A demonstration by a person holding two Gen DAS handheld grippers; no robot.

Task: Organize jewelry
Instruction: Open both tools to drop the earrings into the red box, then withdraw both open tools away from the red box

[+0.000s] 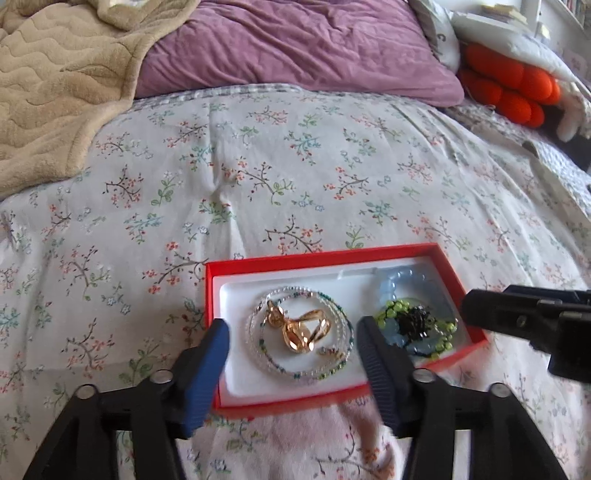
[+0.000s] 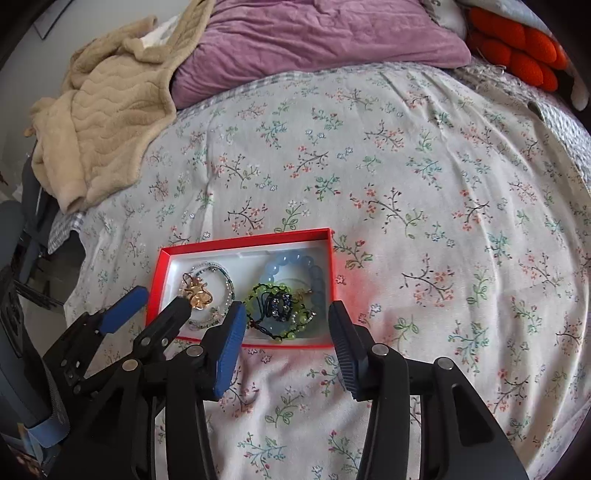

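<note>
A red box with a white insert lies on the floral bed cover. Its left side holds gold jewelry inside a clear-and-green beaded ring. On the right lie a pale blue bead bracelet, a green bead bracelet and a dark piece. My left gripper stands open over the gold jewelry, its pads apart from it. In the right wrist view my right gripper is open above the green bracelet, with the left gripper beside it at the box's left end.
A beige blanket is heaped at the back left, and a purple pillow lies behind the box. An orange knobbly cushion sits at the back right. The bed's edge drops off at the left.
</note>
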